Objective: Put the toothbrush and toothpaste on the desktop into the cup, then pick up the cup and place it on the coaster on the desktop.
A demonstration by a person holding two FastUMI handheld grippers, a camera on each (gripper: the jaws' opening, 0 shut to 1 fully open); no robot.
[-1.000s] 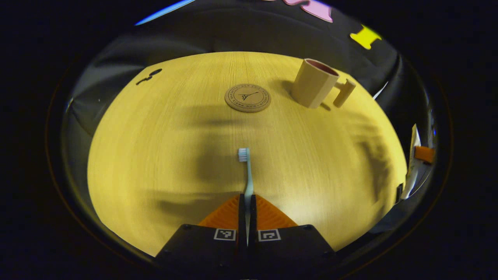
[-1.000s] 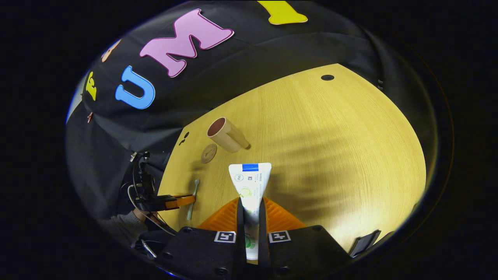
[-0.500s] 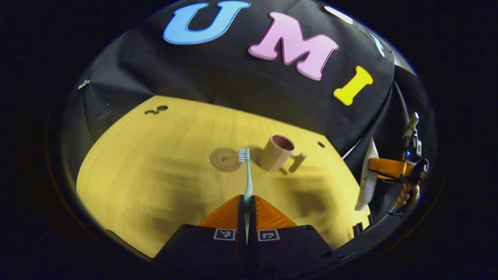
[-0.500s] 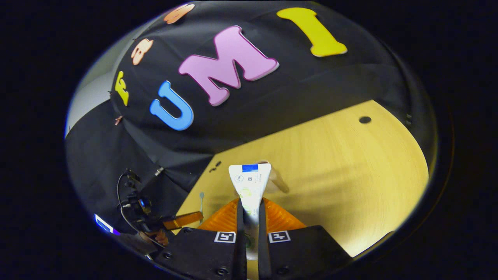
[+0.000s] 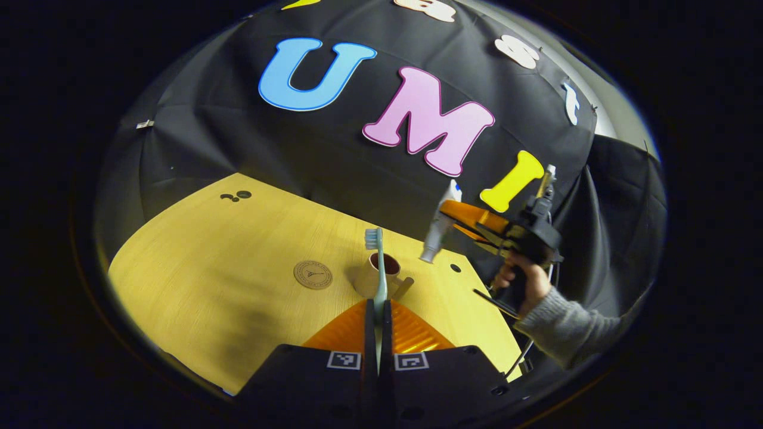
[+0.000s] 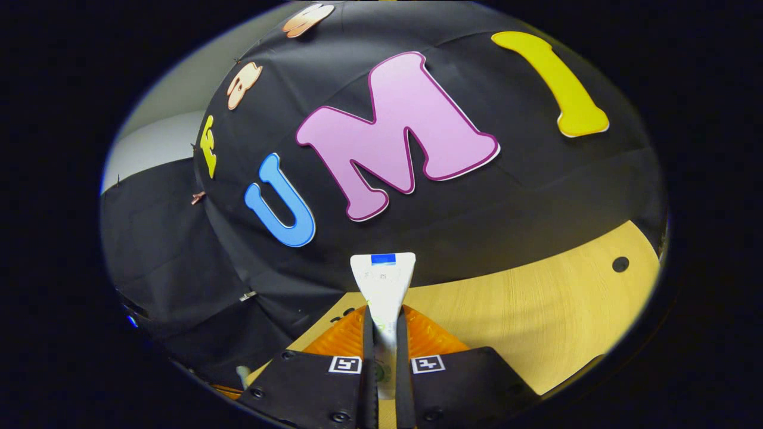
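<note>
currently both items are lifted clear of the wooden desktop (image 5: 197, 250), where a second ago the grippers sat low over it with the cup farther off; judged from this, the carry to the cup is well advanced and neither insertion has begun. in the left gripper view, from left to right: the round brown coaster (image 5: 312, 274) lies flat and bare, well in from the desktop's far edge; just beside it stands the cup (image 5: 377, 275), beige, faceted, dark inside, with a peg-like handle; the left gripper (image 5: 378, 313) is closed tight on the slim pale-blue toothbrush (image 5: 378, 268), bristle head up and crossing the cup in the picture. further right, the right gripper (image 5: 462, 217), held by a hand (image 5: 527, 281) in a grey knit sleeve, carries the toothpaste (image 5: 440, 229) tilted, cap end down, above the desktop's far right edge. in the right gripper view that gripper (image 6: 384, 333) is clamped narrow on the soft white tube (image 6: 383, 280), flat crimped end forward. the coaster awaits the cup.
</note>
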